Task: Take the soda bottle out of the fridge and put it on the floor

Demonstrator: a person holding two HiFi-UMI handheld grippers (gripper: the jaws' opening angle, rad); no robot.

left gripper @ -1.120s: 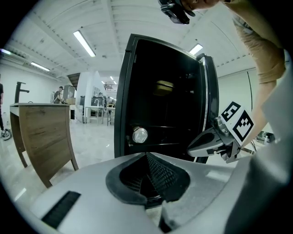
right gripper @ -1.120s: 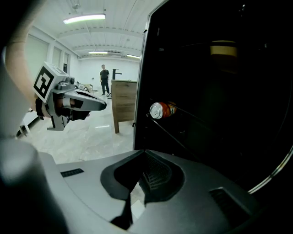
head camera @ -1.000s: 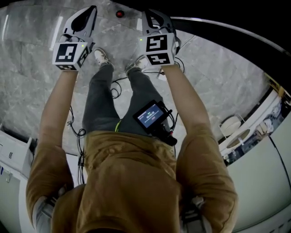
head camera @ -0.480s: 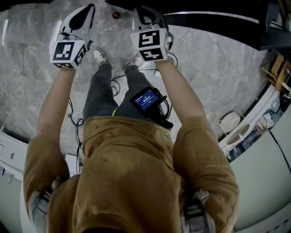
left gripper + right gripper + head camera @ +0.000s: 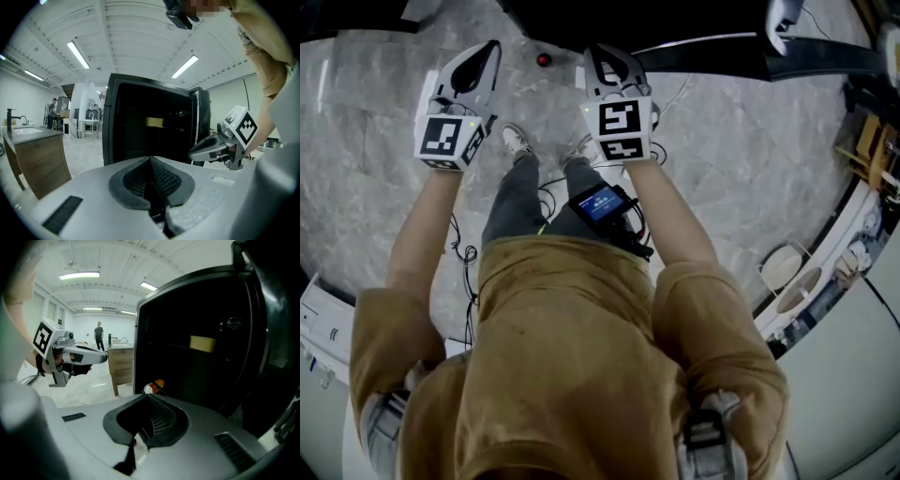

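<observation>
— jaws first: how did they stand?
— both pairs were pressed together and pinched nothing. the left gripper (image 5: 151, 161) and the right gripper (image 5: 149, 399) were held side by side, a little apart, out in front of the person's chest and above the shoes (image 5: 516, 141).
— and the soda bottle?
— the soda bottle (image 5: 153, 387) sat low at the left front edge of the fridge (image 5: 187, 291), just past the tip of the right gripper in that gripper's view. only its cap end and an orange part showed, so i couldn't tell whether it stood or lay. neither gripper touched it.
— was the fridge open?
— yes. its dark inside faced both grippers, a yellow thing (image 5: 203, 343) sat on a shelf higher up, and the door (image 5: 276, 310) was swung out to the right.
— and beyond that?
— grey marble floor (image 5: 750, 159) spread all around. a wooden cabinet (image 5: 123, 363) stood past the fridge's left side, and a person (image 5: 99, 336) stood far back in the room under the ceiling lights (image 5: 79, 275).
</observation>
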